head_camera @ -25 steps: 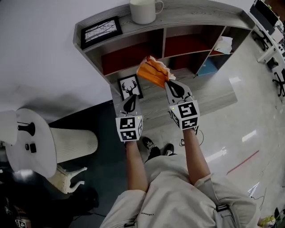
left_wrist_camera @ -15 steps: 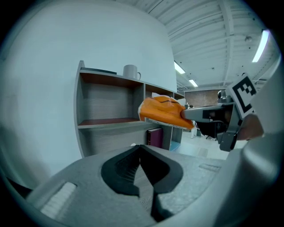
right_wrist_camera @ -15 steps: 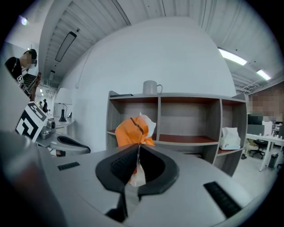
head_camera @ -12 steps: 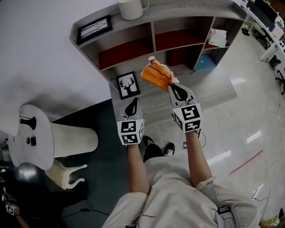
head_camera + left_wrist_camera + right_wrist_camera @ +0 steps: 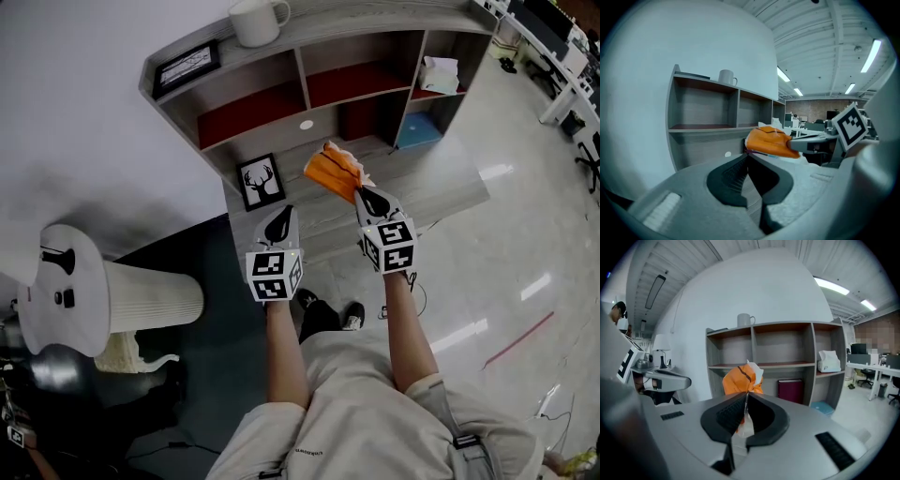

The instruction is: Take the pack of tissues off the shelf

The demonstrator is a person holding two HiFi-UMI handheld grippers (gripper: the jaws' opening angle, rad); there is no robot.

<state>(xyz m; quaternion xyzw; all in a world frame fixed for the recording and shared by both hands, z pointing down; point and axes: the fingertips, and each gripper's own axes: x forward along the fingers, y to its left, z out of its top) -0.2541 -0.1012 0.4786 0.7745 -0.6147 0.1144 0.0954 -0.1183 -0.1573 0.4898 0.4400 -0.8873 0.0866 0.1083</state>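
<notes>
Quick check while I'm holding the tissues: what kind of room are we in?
Probably an open-plan office: desks with swivel chairs, ceiling strip lights and a polished floor.

The pack of tissues [image 5: 336, 172] has a thin orange plastic wrap that looks crinkly and a bit shiny. The shelf [image 5: 375, 19] looks like grey wood with lines in it, and it is not shiny. The white mug [image 5: 255, 21] looks smooth. The floor [image 5: 525, 225] is smooth and very shiny. The left gripper [image 5: 280, 212] and right gripper [image 5: 362, 191] look like dull grey plastic, with black ridged pads inside the jaws.
</notes>
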